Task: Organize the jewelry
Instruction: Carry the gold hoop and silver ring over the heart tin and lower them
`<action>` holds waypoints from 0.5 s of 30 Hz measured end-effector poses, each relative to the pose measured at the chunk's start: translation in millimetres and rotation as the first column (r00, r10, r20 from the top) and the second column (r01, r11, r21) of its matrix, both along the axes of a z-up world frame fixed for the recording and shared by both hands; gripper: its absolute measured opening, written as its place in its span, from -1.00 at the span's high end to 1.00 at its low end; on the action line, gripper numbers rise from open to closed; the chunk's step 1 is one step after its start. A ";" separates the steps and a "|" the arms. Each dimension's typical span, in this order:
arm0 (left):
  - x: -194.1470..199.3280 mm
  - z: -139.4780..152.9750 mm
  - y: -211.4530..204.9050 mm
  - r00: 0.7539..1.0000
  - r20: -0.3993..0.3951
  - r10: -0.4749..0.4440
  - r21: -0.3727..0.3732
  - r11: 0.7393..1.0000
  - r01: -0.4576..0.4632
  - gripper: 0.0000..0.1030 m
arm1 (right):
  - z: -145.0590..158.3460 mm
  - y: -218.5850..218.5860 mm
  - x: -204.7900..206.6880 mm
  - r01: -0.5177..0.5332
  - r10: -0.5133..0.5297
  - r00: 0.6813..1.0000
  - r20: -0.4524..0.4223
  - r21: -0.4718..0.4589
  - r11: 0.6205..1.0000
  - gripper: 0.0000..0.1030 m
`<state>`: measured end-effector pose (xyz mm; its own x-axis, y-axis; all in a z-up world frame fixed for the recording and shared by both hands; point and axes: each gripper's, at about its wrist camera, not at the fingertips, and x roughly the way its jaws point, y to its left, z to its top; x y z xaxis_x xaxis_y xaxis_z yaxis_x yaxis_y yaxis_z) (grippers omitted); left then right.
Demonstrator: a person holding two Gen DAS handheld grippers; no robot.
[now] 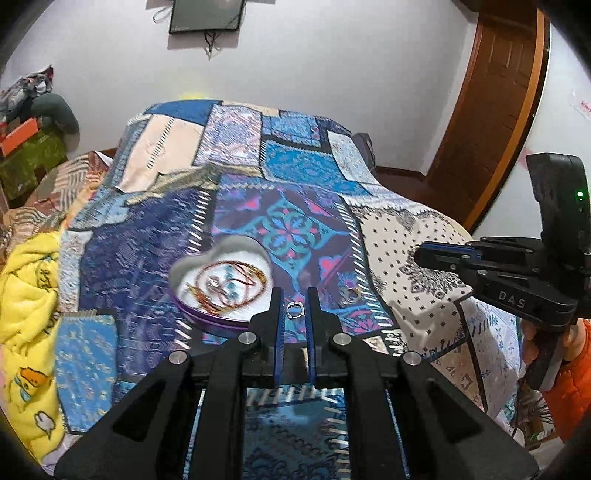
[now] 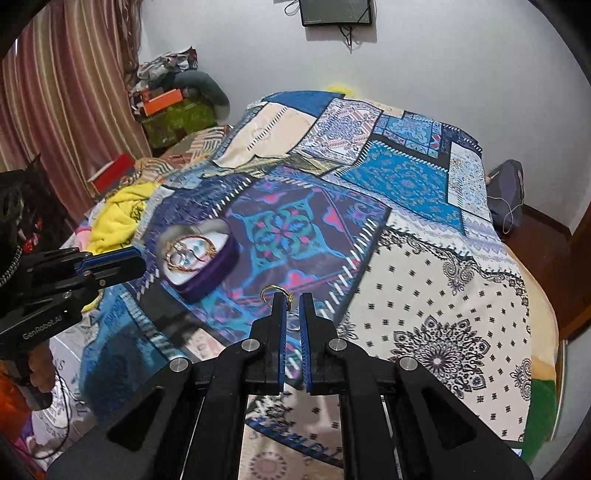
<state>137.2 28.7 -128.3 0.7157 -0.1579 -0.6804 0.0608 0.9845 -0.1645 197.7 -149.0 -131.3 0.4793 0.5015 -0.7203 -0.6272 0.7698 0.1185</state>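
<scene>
Closest in, the left gripper [image 1: 294, 295] has its jaws drawn in on a small silver ring [image 1: 294, 309], pinched between the tips and carried clear of the bedspread [image 1: 406, 236]. Over on the other hand, the right gripper [image 2: 291, 299] is clamped too, and a thin gold hoop [image 2: 271, 291] pokes up past its left fingertip, so that one looks held by its edge, though the pinch point itself is hard to make out.

Just beyond, at about ten o'clock from the left gripper's tips, sits the heart-shaped tin [image 1: 207, 314] with its purple wall and white lining, bangles and smaller pieces already coiled inside. From the right wrist view the tin lies at ten o'clock as well, a little farther off. One more gold piece [image 1: 352, 292] rests on the quilt at two o'clock of the left tips, well apart from the tin.

Farther back, a yellow blanket [image 1: 29, 280] bunches at nine o'clock, and a dark screen [image 1: 207, 16] hangs on the wall at twelve.

My read: this is the carry step, both pieces lifted and bound for the tin. Next, each gripper needs to come over the white lining, low, and let go there, since small rings bounce and roll off fabric.
</scene>
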 end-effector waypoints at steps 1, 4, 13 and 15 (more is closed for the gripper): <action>-0.1 1.9 2.2 1.000 0.006 0.004 -0.001 1.000 -0.004 0.83 | 1.4 2.4 -1.3 -0.004 0.004 1.000 -0.001 0.004 1.000 0.88; -3.1 5.7 8.8 1.000 0.021 0.011 -0.010 1.000 -0.011 0.83 | 5.4 11.2 -3.5 -0.015 0.015 1.000 0.006 0.011 1.000 0.88; -1.0 11.5 31.2 0.998 0.050 0.040 0.016 0.999 -0.041 0.83 | 13.8 52.8 -3.0 -0.070 0.069 0.997 0.018 0.058 0.996 0.88; 2.1 10.7 39.2 0.998 0.052 0.047 0.021 0.999 -0.048 0.83 | 12.8 63.6 -1.8 -0.082 0.082 0.997 0.011 0.065 0.994 0.88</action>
<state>139.3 67.9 -117.6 0.7559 -0.1083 -0.6457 0.0220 0.9899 -0.1402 195.8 -85.3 -118.6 0.4408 0.5854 -0.6805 -0.6891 0.7065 0.1613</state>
